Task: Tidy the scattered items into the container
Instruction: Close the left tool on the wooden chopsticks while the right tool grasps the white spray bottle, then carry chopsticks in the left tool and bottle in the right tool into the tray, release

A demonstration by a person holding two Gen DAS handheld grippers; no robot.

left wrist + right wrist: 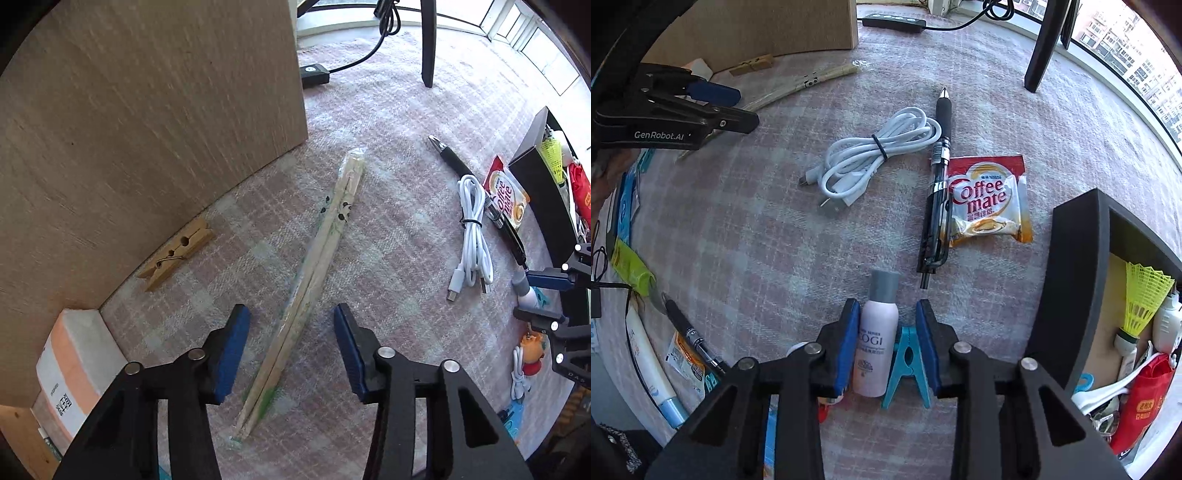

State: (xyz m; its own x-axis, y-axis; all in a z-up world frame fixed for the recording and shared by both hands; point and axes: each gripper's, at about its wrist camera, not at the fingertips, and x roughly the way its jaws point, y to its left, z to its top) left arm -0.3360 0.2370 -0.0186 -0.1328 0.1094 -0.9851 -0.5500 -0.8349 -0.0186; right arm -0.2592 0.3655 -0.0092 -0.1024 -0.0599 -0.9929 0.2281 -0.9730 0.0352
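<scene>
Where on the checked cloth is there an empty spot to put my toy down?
The biggest bare patch of cloth lies between the white cable and the pink bottle. Another bare patch lies between the chopsticks and the cable. It is crowded around the pen, the coffee sachet and the black box.

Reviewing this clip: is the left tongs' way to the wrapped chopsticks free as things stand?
Probably yes. The left tongs already straddle the wrapped chopsticks, pads apart on either side, with nothing lying between them. The wooden clothespin lies well off to the side.
</scene>
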